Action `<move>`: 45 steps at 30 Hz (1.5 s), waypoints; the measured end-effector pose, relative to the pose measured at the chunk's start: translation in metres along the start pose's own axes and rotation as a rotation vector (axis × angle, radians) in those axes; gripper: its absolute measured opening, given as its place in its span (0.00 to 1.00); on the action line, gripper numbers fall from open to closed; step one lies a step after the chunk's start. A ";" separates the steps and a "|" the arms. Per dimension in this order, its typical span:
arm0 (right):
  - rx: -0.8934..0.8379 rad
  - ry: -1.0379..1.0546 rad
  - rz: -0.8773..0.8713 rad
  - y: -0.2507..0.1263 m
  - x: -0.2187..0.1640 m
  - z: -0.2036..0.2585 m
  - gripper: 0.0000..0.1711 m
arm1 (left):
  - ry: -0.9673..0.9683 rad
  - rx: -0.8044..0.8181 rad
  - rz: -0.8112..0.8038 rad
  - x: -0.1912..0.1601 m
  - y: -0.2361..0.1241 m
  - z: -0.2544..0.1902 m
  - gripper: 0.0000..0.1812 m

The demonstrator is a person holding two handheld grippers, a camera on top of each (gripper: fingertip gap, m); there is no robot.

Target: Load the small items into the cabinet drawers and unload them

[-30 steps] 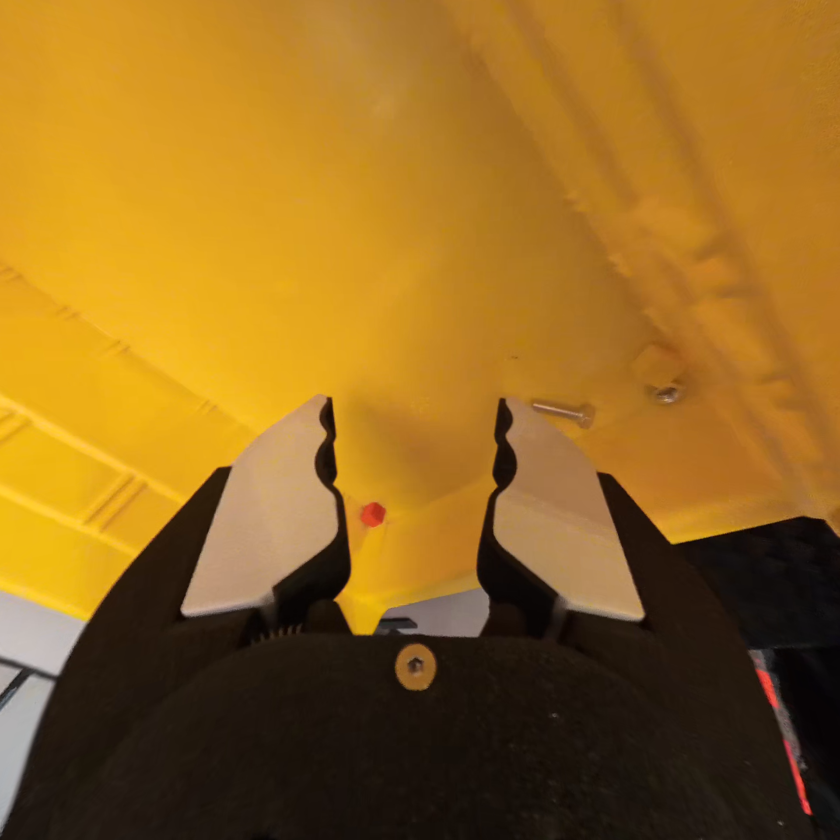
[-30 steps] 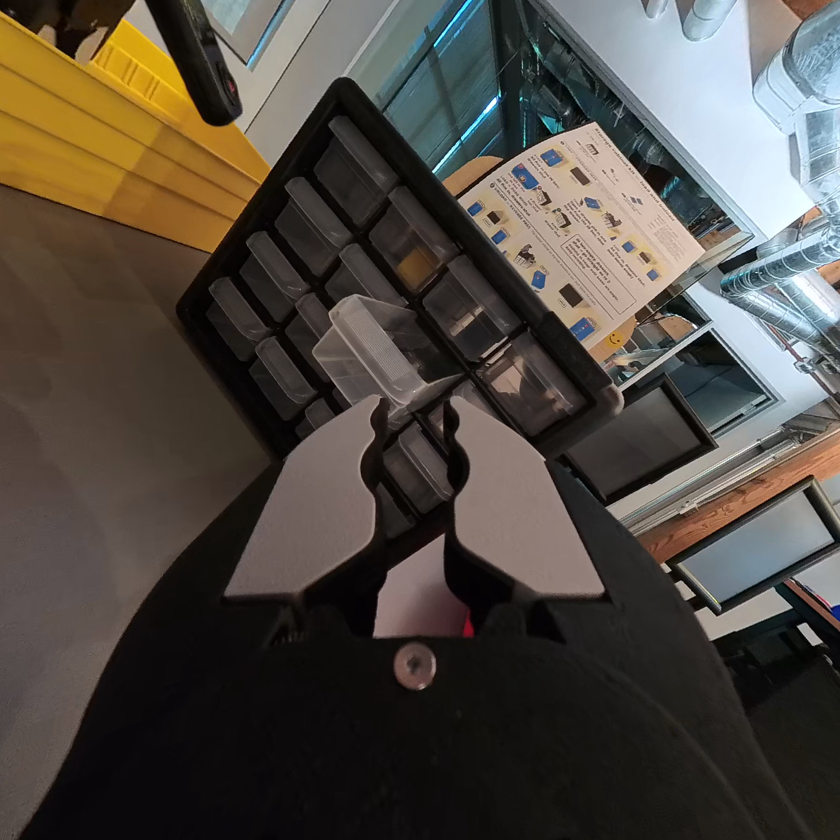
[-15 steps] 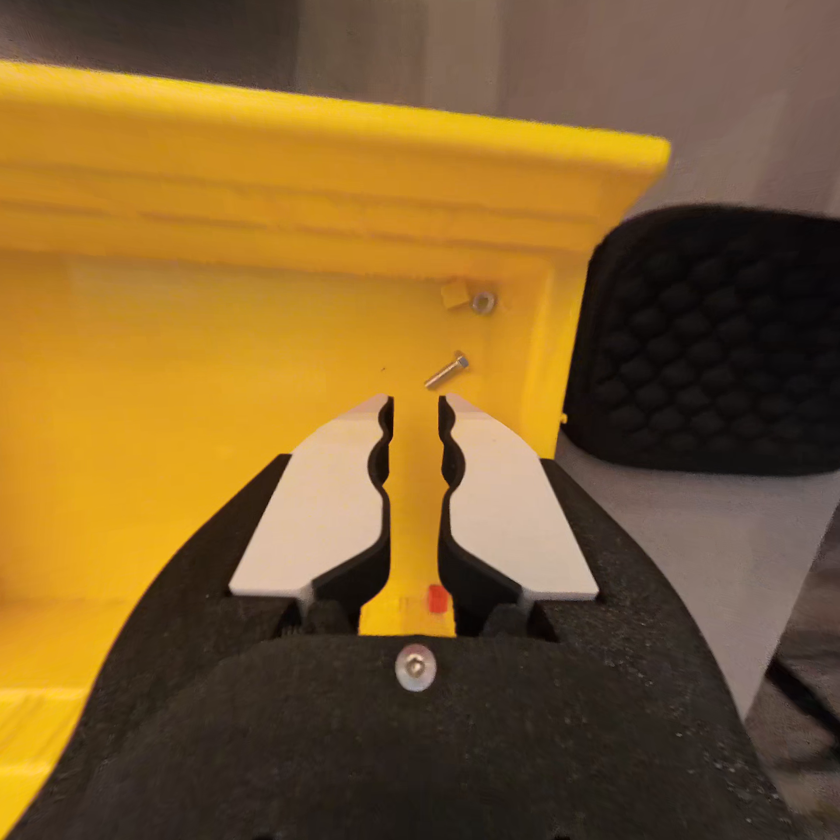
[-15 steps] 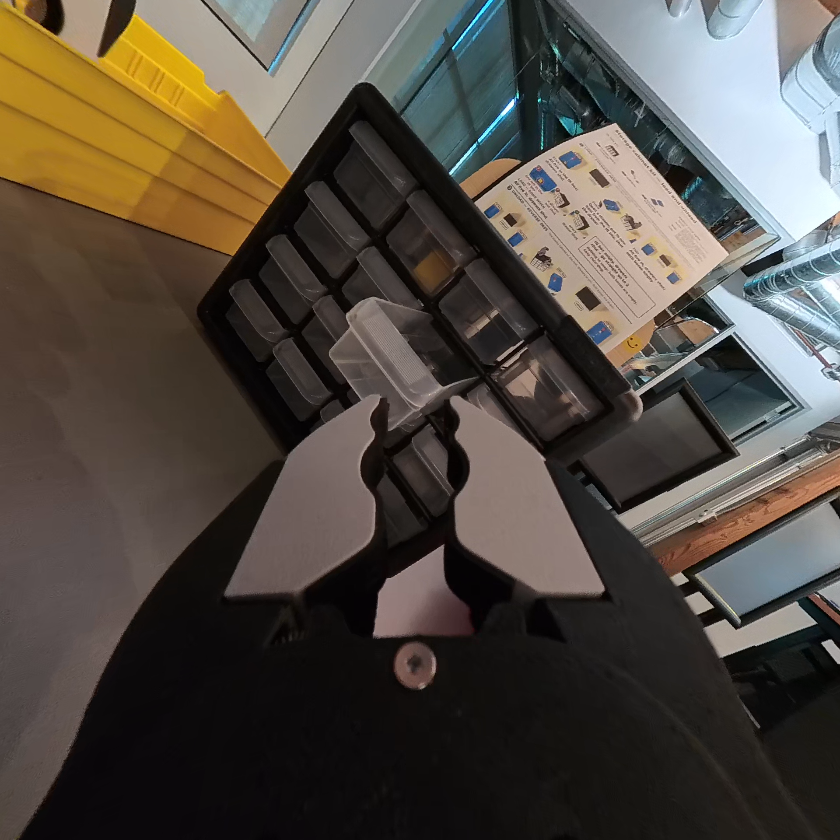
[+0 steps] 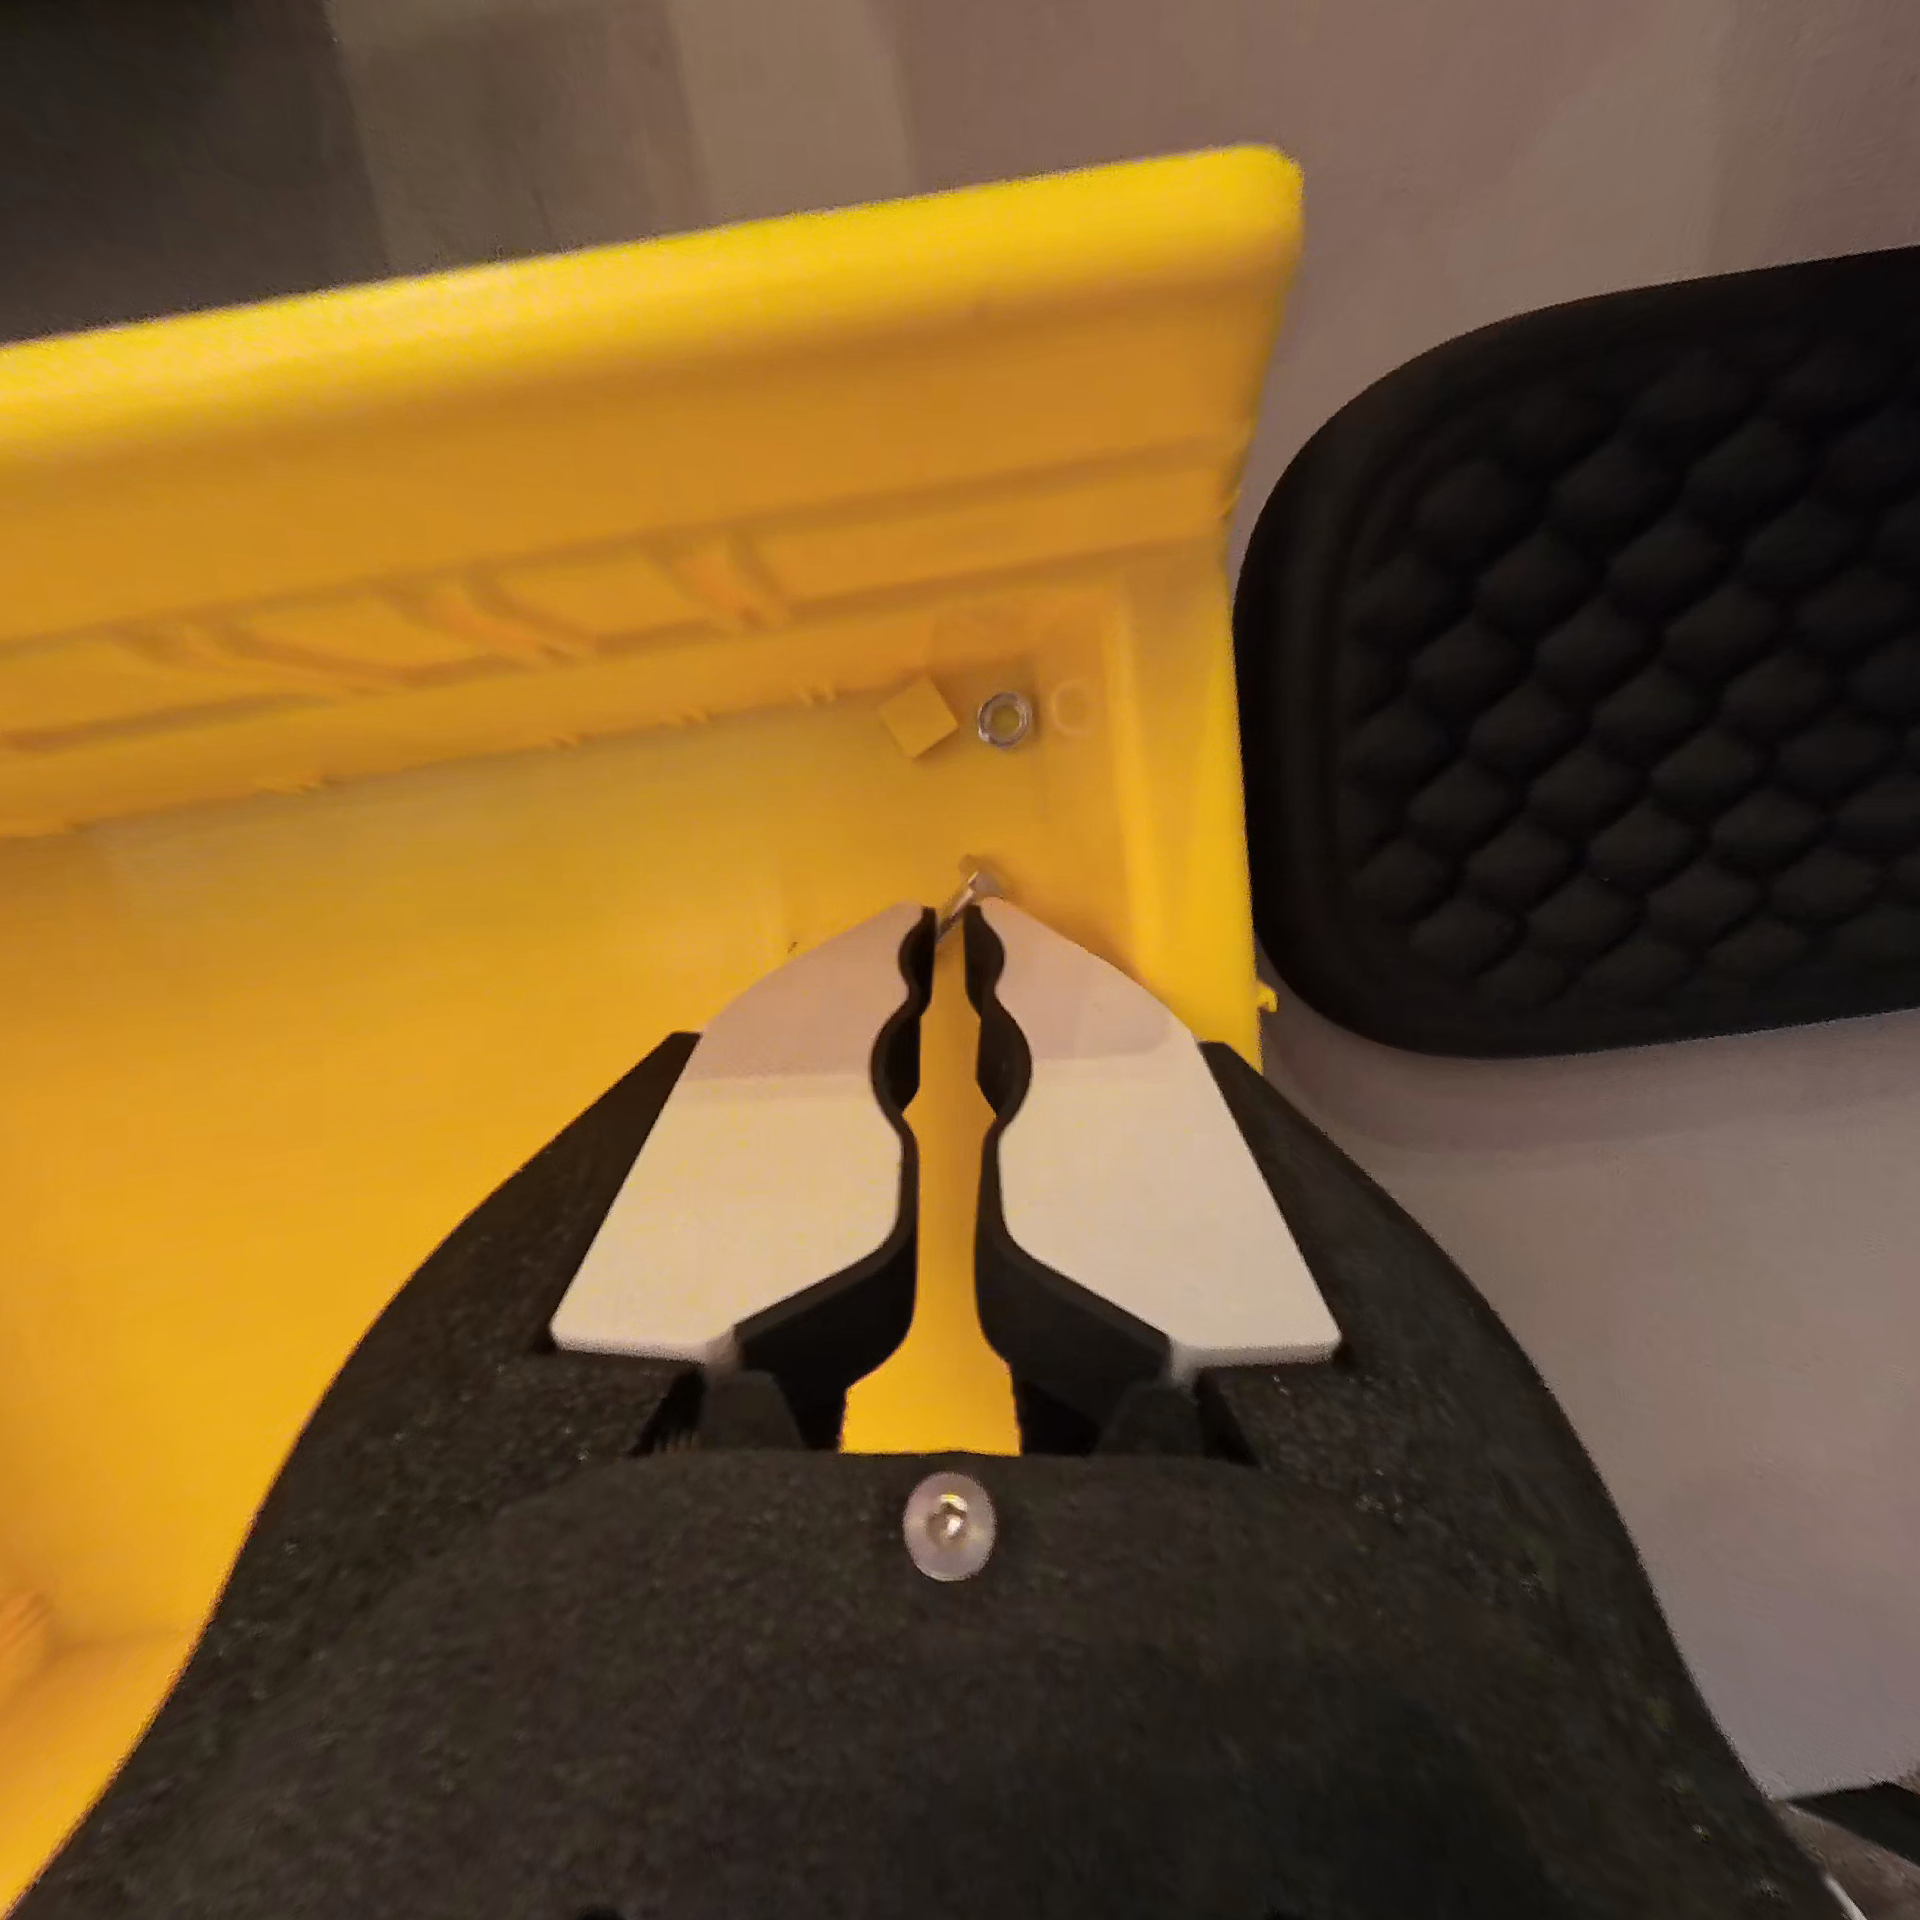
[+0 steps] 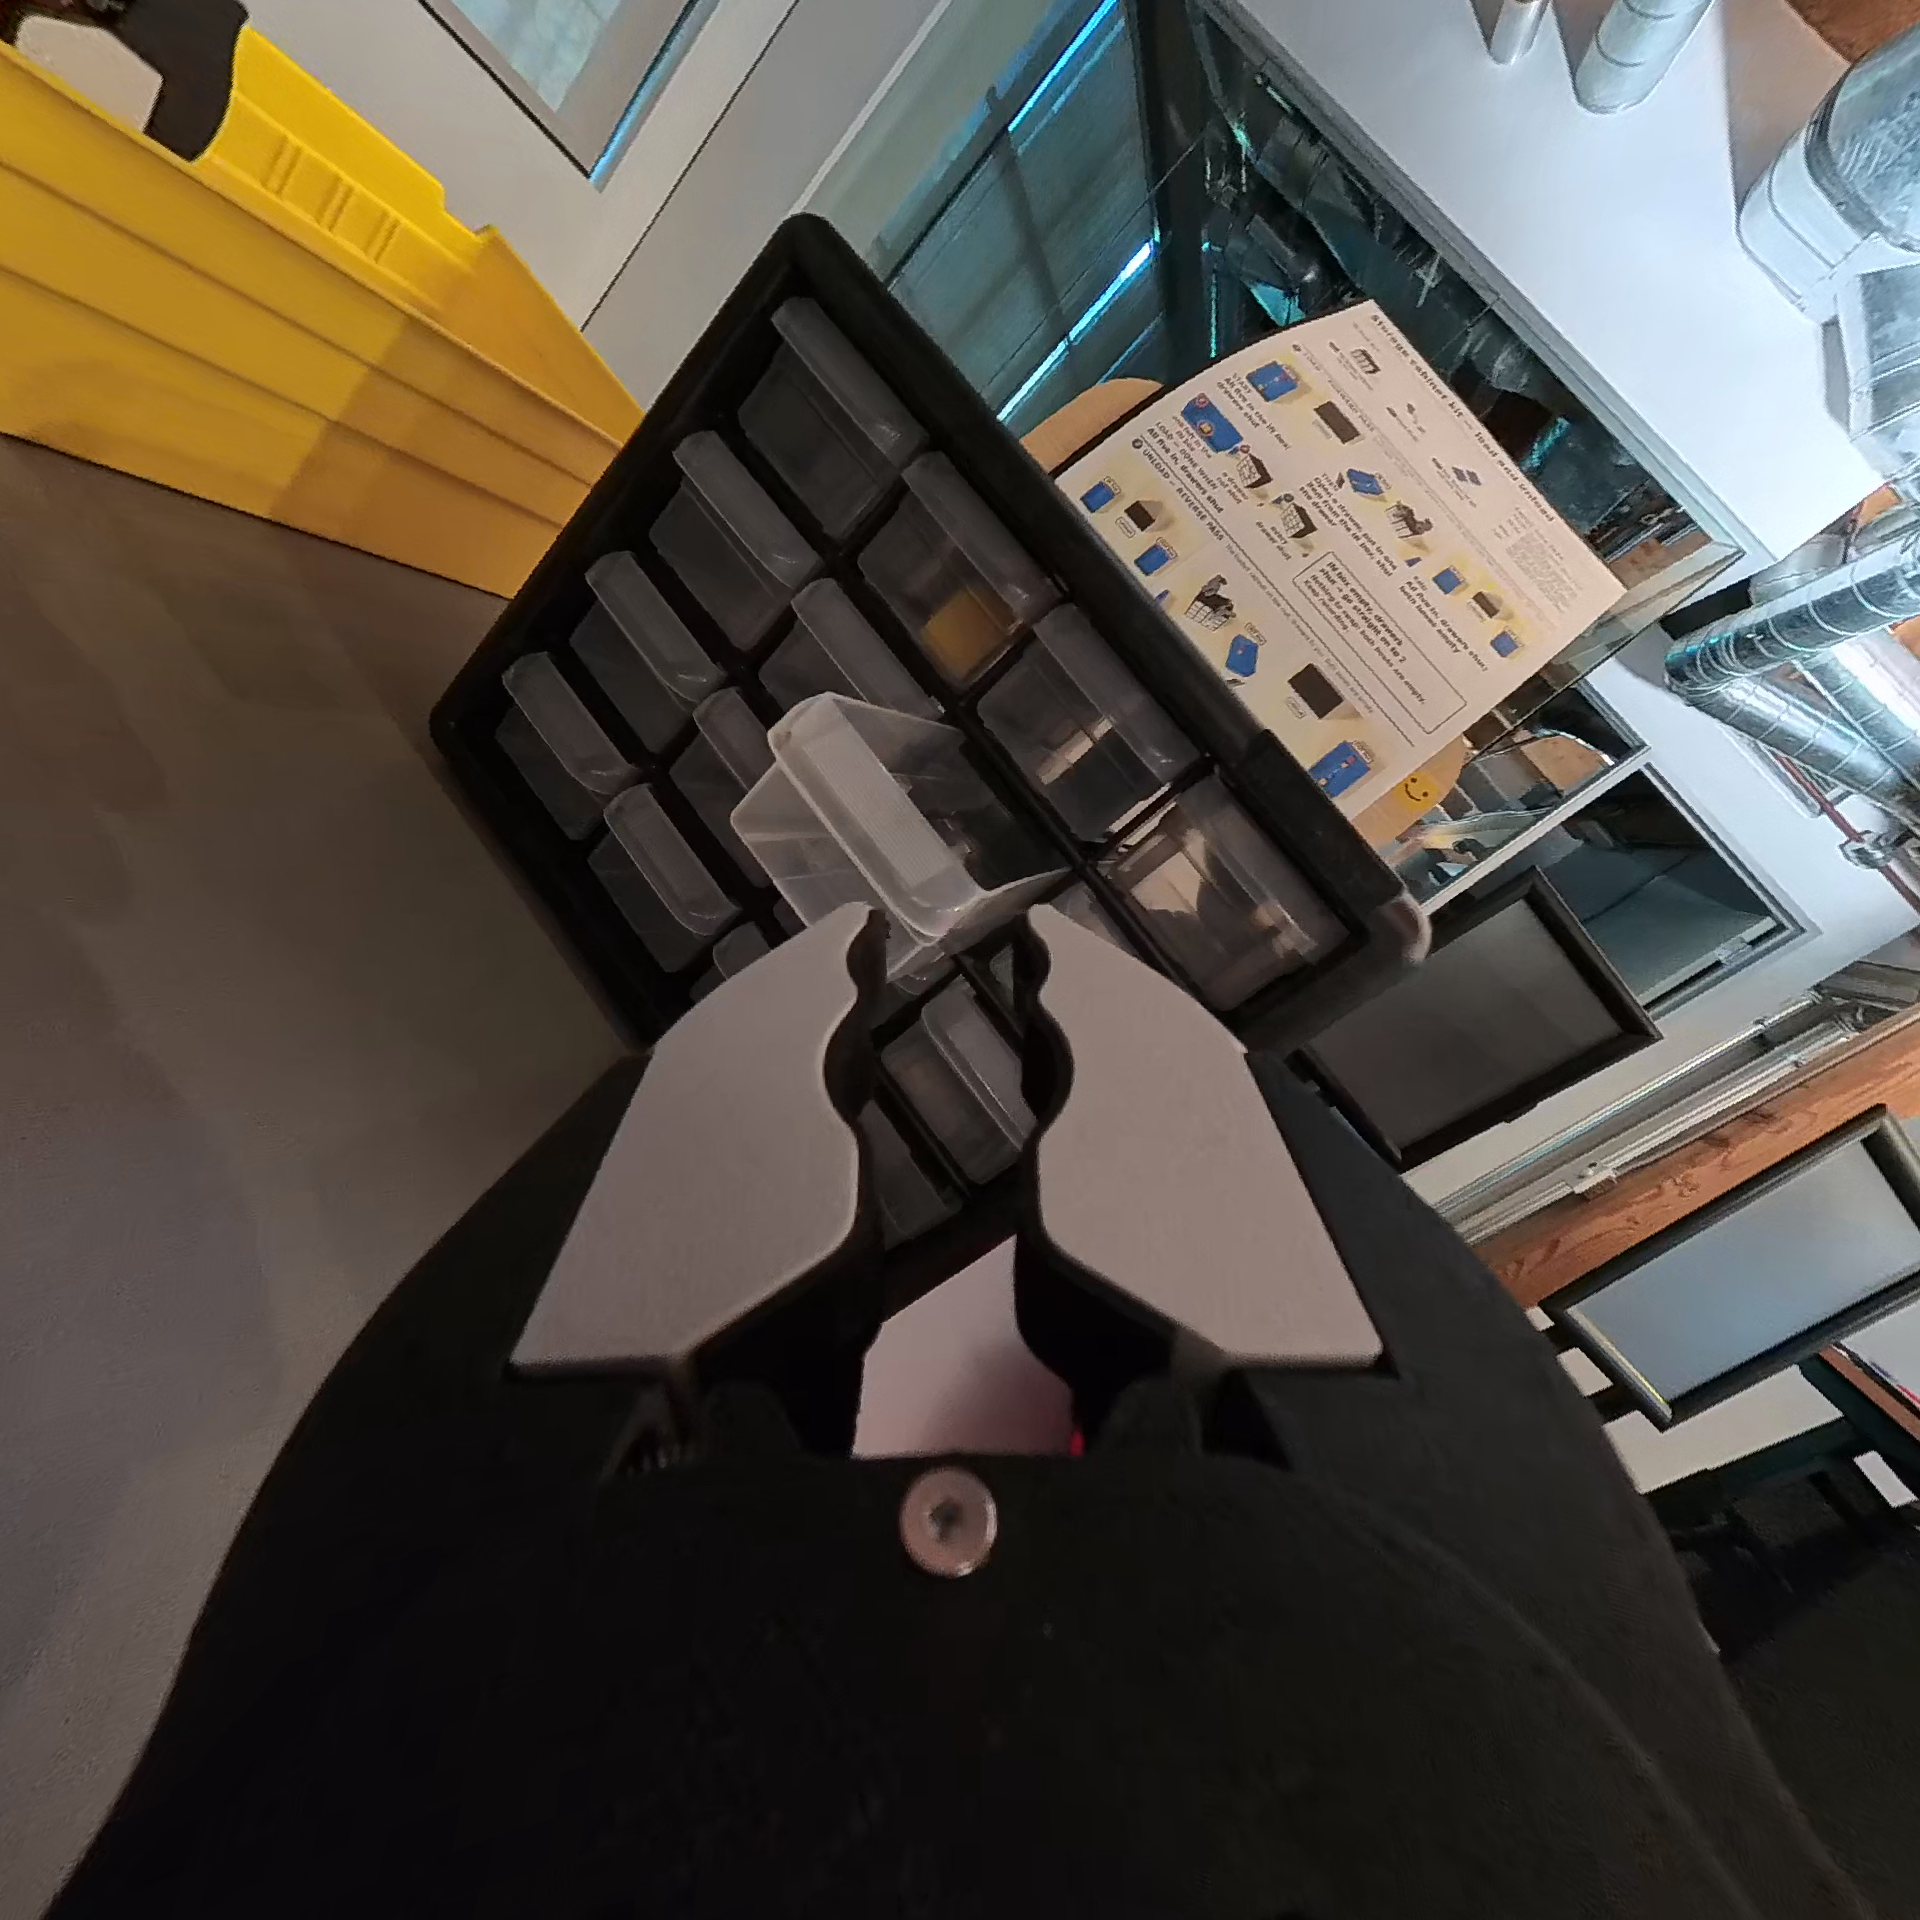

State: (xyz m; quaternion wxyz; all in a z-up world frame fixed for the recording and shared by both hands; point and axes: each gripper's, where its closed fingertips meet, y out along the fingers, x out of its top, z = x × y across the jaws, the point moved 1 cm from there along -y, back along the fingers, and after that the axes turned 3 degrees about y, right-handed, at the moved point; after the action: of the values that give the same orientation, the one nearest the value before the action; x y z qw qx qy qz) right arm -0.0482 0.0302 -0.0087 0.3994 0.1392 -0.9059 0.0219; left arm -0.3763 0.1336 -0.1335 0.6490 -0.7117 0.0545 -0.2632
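Observation:
My left gripper [image 5: 948, 916] is inside the yellow bin [image 5: 623, 395], near its far right corner. Its jaws are closed to a thin gap on a small silver bolt [image 5: 975, 888] at the tips. A yellow cube [image 5: 918, 717] and a silver nut [image 5: 1005, 719] lie in the corner just beyond. My right gripper [image 6: 951, 930] faces the black drawer cabinet [image 6: 831, 260]. Its fingers hold the front lip of one clear drawer [image 6: 852, 821], which is pulled out and tilted. One shut drawer holds a yellow item [image 6: 961, 629].
A black quilted pad [image 5: 1610, 675] lies on the grey table right of the bin. In the right wrist view the yellow bin [image 6: 260, 343] stands left of the cabinet, with my left gripper [image 6: 182, 94] over it. A printed sheet [image 6: 1382, 540] stands behind the cabinet. About 35 centimetres separates my left fingertips from my right. My left gripper's tips are some 4 centimetres from the yellow cube [image 5: 918, 717]. My left gripper's tips are some 4 centimetres from the silver nut [image 5: 1005, 719].
My left gripper swung down toward the bin's right corner, narrowed from wide open, and closed on the bolt. The red piece left its view. My right gripper kept its hold on the drawer.

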 end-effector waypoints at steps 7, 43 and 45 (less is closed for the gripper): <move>-0.003 0.000 -0.012 -0.002 0.003 -0.001 0.14 | 0.020 -0.002 -0.011 0.004 0.003 0.001 0.02; -0.004 -0.018 0.008 0.002 0.000 0.002 0.14 | 0.008 0.005 -0.020 -0.007 0.005 0.010 0.06; -0.004 -0.016 0.005 0.002 0.000 0.002 0.14 | -0.005 -0.002 -0.032 -0.007 0.006 0.010 0.05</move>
State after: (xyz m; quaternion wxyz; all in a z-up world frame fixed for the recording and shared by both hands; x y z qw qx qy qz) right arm -0.0502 0.0313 -0.0094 0.3924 0.1362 -0.9094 0.0200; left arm -0.3762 0.1444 -0.1418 0.6441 -0.7138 0.0419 -0.2717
